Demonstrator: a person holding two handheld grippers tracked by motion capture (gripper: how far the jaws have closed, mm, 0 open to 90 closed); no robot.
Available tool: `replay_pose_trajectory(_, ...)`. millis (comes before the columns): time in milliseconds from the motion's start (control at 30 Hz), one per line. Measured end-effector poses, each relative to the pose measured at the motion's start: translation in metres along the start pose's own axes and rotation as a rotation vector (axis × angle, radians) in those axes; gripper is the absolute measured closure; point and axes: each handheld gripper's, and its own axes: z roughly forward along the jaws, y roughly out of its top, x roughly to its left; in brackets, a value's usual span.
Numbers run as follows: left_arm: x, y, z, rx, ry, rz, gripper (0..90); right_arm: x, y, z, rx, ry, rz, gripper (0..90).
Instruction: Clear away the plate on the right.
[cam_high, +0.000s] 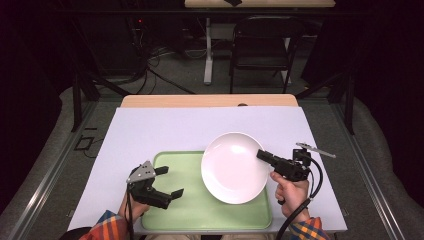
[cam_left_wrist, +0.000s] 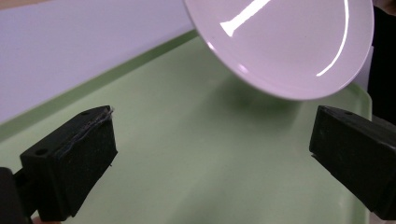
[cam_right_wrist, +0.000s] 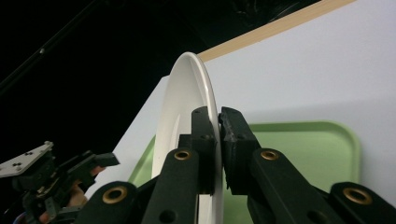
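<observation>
Your left claw (cam_high: 169, 181) hangs with jaws spread wide over the green tray (cam_high: 190, 210), while to its right your right claw (cam_high: 262, 155) pinches the rim of the white plate (cam_high: 234, 167), held tilted above that tray on the desk (cam_high: 150, 130).

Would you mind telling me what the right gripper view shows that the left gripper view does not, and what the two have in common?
The right gripper view alone shows the right claw shut on the rim of the white plate, seen edge-on, with the wooden table edge beyond and the left claw at lower left. The left gripper view alone shows the left claw's own jaws spread wide above the green tray, and the plate's glossy face. Both share the plate, the tray and the pale table cover.
</observation>
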Motion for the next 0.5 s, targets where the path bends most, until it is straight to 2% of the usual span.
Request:
replay_pose_trajectory(33, -0.002, 0.002, 0.005, -0.005, -0.026, -0.014, 0.3, 0.002, -0.001, 0.003, 0.005, 0.006, -0.003, 84.3)
replay_pose_trajectory(67, -0.002, 0.002, 0.005, -0.005, -0.026, -0.014, 0.5, 0.002, -0.001, 0.003, 0.005, 0.006, -0.003, 84.3)
replay_pose_trajectory(133, -0.003, 0.003, 0.011, 0.001, -0.049, -0.038, 0.5, 0.005, -0.004, 0.008, 0.009, 0.025, 0.005, 84.1)
replay_pose_trajectory(167, -0.002, 0.004, 0.016, 0.017, -0.069, -0.066, 0.6, 0.008, -0.007, 0.014, 0.022, 0.04, 0.0, 84.2)
replay_pose_trajectory(200, -0.002, 0.004, 0.016, 0.017, -0.069, -0.066, 0.6, 0.008, -0.007, 0.014, 0.022, 0.04, 0.0, 84.2)
replay_pose_trajectory(300, 0.002, 0.003, 0.024, 0.026, -0.104, -0.135, 1.2, 0.014, -0.011, 0.022, 0.035, 0.06, 0.009, 84.2)
replay_pose_trajectory(367, 0.004, 0.001, 0.028, 0.023, -0.114, -0.164, 4.2, 0.018, -0.013, 0.026, 0.045, 0.071, 0.0, 84.3)
replay_pose_trajectory(400, 0.004, 0.0, 0.029, 0.027, -0.121, -0.178, 7.3, 0.019, -0.014, 0.028, 0.048, 0.079, -0.001, 84.4)
replay_pose_trajectory(433, 0.004, -0.001, 0.031, 0.027, -0.126, -0.198, 17.1, 0.022, -0.016, 0.033, 0.057, 0.087, 0.0, 84.3)
replay_pose_trajectory(500, 0.004, -0.001, 0.033, 0.035, -0.126, -0.197, 33.7, 0.022, -0.018, 0.034, 0.061, 0.092, -0.002, 84.4)
